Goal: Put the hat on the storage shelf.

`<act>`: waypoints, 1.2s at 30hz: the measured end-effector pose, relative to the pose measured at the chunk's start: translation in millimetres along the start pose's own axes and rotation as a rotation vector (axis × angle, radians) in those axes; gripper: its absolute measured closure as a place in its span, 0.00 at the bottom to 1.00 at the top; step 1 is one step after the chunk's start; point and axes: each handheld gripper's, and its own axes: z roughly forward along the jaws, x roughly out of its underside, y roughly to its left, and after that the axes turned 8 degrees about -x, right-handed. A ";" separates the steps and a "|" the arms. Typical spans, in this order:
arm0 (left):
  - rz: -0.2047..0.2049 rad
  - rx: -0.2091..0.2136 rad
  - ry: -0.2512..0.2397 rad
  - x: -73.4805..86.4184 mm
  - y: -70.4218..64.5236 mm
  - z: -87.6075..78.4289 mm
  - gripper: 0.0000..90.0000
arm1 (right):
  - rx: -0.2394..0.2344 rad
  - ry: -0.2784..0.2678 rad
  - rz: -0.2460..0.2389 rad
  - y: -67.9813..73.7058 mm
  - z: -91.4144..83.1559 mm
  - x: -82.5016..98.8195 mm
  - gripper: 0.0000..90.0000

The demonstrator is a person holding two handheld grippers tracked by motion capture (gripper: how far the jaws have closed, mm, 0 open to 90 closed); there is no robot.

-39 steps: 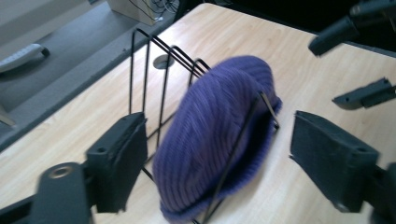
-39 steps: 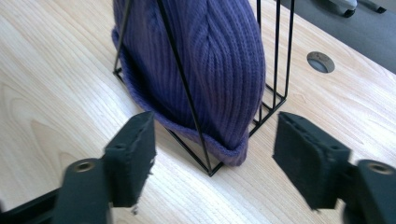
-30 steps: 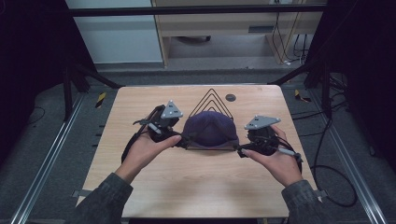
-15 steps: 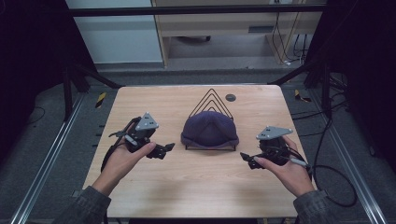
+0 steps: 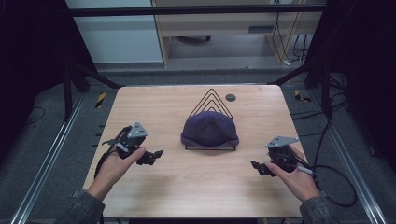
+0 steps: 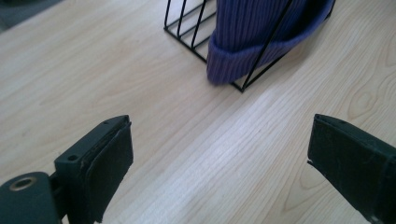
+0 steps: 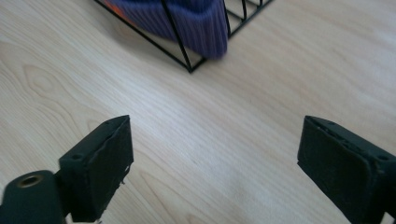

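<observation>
Presently, the beanie [image 5: 209, 129] sits draped over the wire rack [image 5: 211, 100] at centre of the high view, on the table [image 5: 196, 186]. Left gripper [image 5: 156, 155], lower left, and right gripper [image 5: 256, 167], lower right, both stand well apart from it. Each has its jaws spread wide, nothing between them; the right's have just been closing slightly.

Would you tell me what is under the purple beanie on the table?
The purple beanie is draped over a black wire rack; its triangular loops rise behind, and its base bars show at the cuff. The wires beneath the knit are covered.
</observation>
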 end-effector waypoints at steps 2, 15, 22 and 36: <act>0.001 -0.007 0.016 8.6 1.0 6.0 0.07 | 0.003 0.023 0.020 -4.7 5.5 9.9 0.15; -0.121 -0.056 0.121 77.2 28.9 42.0 0.07 | 0.013 0.023 0.164 -22.7 29.9 28.1 0.14; -0.164 -0.045 0.143 92.2 36.5 47.0 0.07 | 0.025 0.022 0.191 -23.9 41.5 33.2 0.13; -0.137 -0.069 0.146 97.6 23.9 55.1 0.00 | 0.102 -0.064 0.140 -11.4 52.4 45.6 0.08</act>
